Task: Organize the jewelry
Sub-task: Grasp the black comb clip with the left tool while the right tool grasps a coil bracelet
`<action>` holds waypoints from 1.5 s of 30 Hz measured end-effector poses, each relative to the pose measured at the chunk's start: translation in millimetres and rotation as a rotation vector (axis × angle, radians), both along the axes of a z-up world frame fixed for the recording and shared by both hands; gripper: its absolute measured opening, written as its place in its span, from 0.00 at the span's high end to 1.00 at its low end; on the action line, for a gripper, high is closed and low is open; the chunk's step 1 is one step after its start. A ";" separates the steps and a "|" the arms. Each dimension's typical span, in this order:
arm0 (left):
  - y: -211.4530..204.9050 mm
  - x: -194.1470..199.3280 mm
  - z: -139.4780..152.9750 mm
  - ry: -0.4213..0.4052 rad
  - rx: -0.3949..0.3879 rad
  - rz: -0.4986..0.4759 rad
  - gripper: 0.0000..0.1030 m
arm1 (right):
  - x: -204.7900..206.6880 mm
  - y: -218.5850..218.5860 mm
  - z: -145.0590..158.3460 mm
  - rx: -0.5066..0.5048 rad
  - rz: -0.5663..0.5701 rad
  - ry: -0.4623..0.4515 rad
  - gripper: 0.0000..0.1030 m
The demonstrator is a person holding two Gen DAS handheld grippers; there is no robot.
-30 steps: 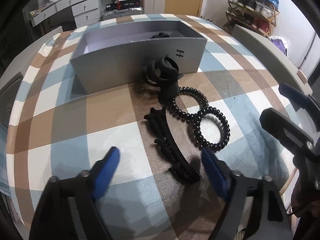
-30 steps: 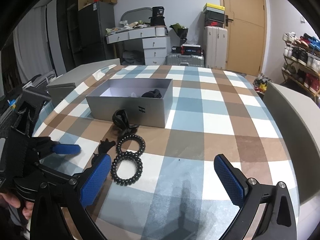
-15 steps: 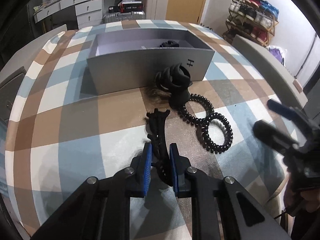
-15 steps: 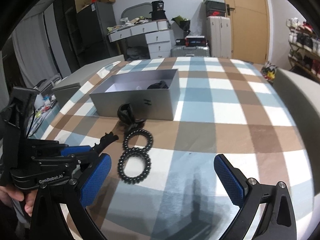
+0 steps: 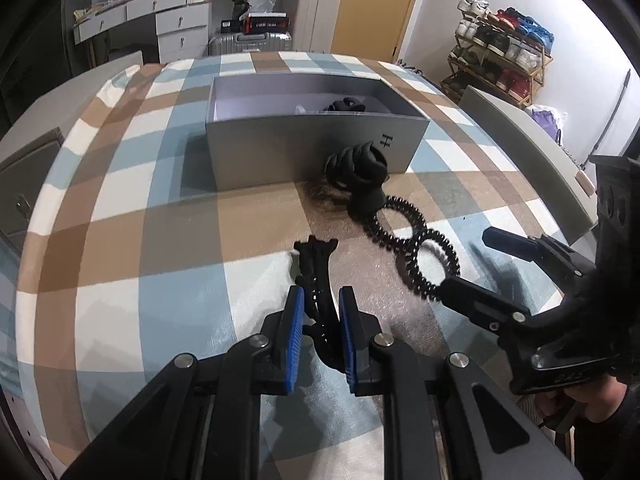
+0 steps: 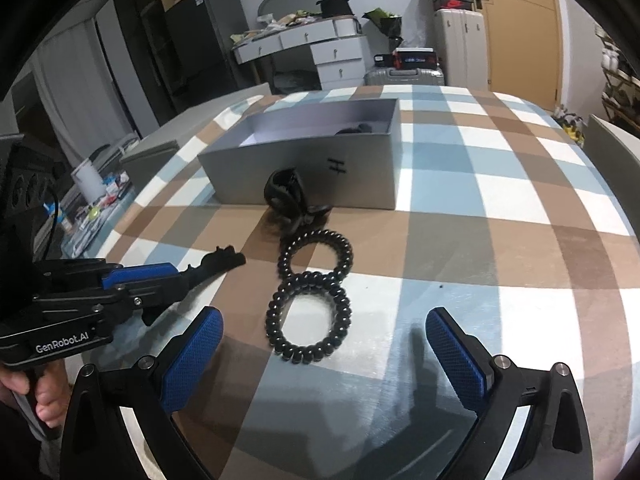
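L tongs (image 5: pixel 320 312) clamped on long black hair clip (image 5: pixel 316 276), near end; clip's long axis ran away from tongs twd grey box (image 5: pixel 312 152), far tip over checked counter (image 5: pixel 120 240). R tongs (image 6: pixel 324 344) wide, empty, above spiral hair ties (image 6: pixel 308 320).

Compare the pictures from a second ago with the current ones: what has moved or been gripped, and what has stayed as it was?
The left gripper closed on the long black hair clip, which had lain between its open jaws. The right gripper, jaws open, came lower and nearer the two coil hair ties. The claw clip, the ties and the grey box stayed where they were.
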State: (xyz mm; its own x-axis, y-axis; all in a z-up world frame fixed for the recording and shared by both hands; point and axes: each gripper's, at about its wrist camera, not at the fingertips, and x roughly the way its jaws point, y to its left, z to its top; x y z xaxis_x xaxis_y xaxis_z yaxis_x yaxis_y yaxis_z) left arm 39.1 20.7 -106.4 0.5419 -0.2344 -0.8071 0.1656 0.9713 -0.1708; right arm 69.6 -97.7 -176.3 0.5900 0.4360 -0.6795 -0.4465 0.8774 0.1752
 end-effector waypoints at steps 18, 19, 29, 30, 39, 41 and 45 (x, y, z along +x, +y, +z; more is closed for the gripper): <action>-5.0 15.4 -10.9 -0.004 0.133 0.005 0.87 | 0.1 17.6 -6.3 -0.078 0.020 -0.017 0.24; -2.3 15.6 -10.6 0.002 0.115 0.003 0.87 | -1.0 18.7 -6.5 -0.087 0.022 -0.023 0.26; 7.5 6.8 3.0 -0.018 0.064 0.018 0.87 | -5.3 17.8 -6.9 -0.104 0.034 -0.057 0.66; 6.5 6.8 4.3 -0.022 0.062 0.017 0.87 | -5.9 16.9 -6.4 -0.094 0.036 -0.054 0.66; 10.1 6.2 20.6 -0.066 0.031 0.017 0.87 | -4.2 -4.3 -1.2 0.057 0.031 -0.006 0.94; 10.7 7.5 21.8 -0.072 0.028 0.019 0.87 | -4.0 -3.2 -2.3 0.031 0.036 -0.007 0.94; 13.1 9.4 20.9 -0.066 0.017 0.023 0.87 | -5.2 0.0 2.4 0.066 0.067 -0.006 0.93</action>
State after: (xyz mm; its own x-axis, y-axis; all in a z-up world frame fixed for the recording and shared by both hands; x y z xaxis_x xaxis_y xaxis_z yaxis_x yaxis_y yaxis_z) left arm 48.5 33.9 -85.5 0.5987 -0.2078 -0.7735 0.1539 0.9776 -0.1435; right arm 64.4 -97.7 -173.9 0.5624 0.5180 -0.6445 -0.5049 0.8324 0.2284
